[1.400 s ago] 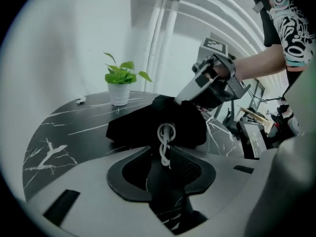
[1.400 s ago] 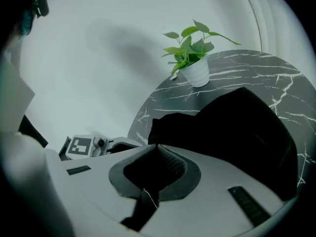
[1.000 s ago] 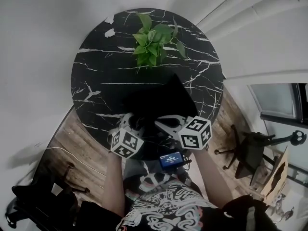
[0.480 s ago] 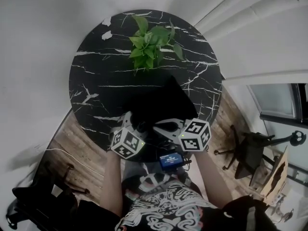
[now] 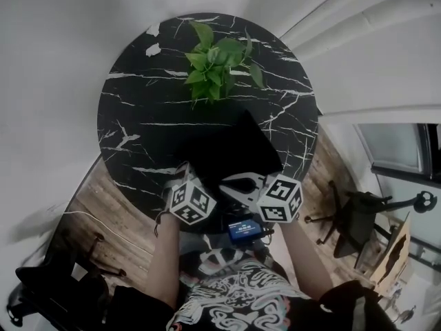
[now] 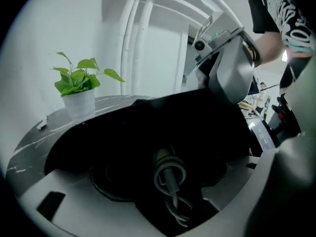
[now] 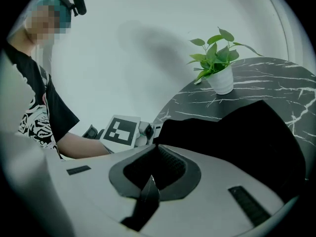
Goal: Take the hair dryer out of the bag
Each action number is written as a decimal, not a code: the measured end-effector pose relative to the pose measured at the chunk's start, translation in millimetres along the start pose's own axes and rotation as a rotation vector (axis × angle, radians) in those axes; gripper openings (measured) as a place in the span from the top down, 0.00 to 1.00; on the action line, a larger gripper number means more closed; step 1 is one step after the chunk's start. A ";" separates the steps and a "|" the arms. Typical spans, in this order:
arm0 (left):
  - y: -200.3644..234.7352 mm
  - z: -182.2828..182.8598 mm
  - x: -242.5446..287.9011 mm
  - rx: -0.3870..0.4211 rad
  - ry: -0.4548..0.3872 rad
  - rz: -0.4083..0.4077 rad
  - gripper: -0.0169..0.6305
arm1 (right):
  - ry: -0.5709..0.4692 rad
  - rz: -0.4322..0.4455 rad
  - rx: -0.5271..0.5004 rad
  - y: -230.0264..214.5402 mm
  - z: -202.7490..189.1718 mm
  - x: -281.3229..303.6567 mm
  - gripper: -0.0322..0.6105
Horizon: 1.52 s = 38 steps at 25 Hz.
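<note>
Round black marble table (image 5: 138,102) fills the upper centre of the head view. A potted plant (image 5: 217,61) stands upright near its far side, well apart from everything else. The black bag (image 5: 231,150) lies on the near part of the table, lower centre, with both my tools at its near edge. My left gripper (image 6: 168,194) has just been opening its jaws. They are now spread wide and released, straddling the bag's open mouth with the pads pressing on nothing. In the left gripper view, lower centre, a grey coiled cord (image 6: 170,174) with its plug sits inside that mouth, right between the jaws. That is the only part of the hair dryer I can make out. The rest is lost in the dark inside the bag, so it is not out yet. My right gripper (image 7: 155,154) is clenched, jaws together on a thin fold of black bag fabric that sticks out of the seam, lower centre of the right gripper view. In the left gripper view it shows upper right, meeting the bag's top edge and holding that side up. A small device with a lit blue screen (image 5: 244,229) sits below the grippers, at my chest. Wood floor (image 5: 110,212) lower left, chair (image 5: 355,219) at right.
</note>
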<state>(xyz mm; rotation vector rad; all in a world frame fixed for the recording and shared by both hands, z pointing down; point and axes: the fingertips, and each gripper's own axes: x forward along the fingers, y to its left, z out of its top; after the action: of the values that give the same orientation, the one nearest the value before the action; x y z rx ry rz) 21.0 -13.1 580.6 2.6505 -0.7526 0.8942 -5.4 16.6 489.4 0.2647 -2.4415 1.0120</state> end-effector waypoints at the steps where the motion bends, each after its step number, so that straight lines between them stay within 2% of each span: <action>1: 0.7 -0.3 2.0 0.016 0.008 0.013 0.48 | 0.006 0.004 -0.013 1.6 -0.2 -0.2 0.91; 3: -0.1 0.2 4.9 0.037 0.018 0.024 0.49 | 0.027 0.009 -0.050 4.6 0.3 -3.6 0.91; 4: -1.7 0.5 5.8 0.041 0.019 0.023 0.52 | 0.039 0.011 -0.074 6.1 1.5 -7.7 0.91; 5: -3.3 0.9 6.6 0.040 0.018 0.024 0.58 | 0.049 0.009 -0.099 6.6 3.5 -13.4 0.91; 8: -3.3 0.7 6.8 0.008 0.004 0.042 0.62 | 0.046 -0.032 -0.144 -5.1 14.7 -36.4 0.91; 13: -0.8 0.3 9.6 -0.007 0.003 0.046 0.62 | 0.009 -0.198 -0.107 -62.3 25.4 -74.6 0.80; 19: -0.9 0.8 10.5 -0.002 0.012 0.038 0.62 | -0.032 -0.391 -0.088 -113.8 29.4 -93.7 0.76; 26: 1.2 0.2 13.7 -0.020 0.015 0.009 0.62 | 0.047 -0.526 -0.102 -149.0 11.9 -91.7 0.72; 29: 2.3 -0.3 16.3 -0.023 0.015 0.005 0.62 | 0.028 -0.533 -0.056 -158.8 10.1 -92.2 0.70; 38: 2.3 -1.0 19.9 -0.013 0.020 0.013 0.62 | -0.031 -0.446 0.125 -178.0 4.8 -91.0 0.63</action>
<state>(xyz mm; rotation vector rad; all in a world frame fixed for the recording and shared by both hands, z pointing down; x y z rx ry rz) 32.7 -22.4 593.9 2.6244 -0.7694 0.9146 134.0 -113.3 550.1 0.8295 -2.2020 0.9598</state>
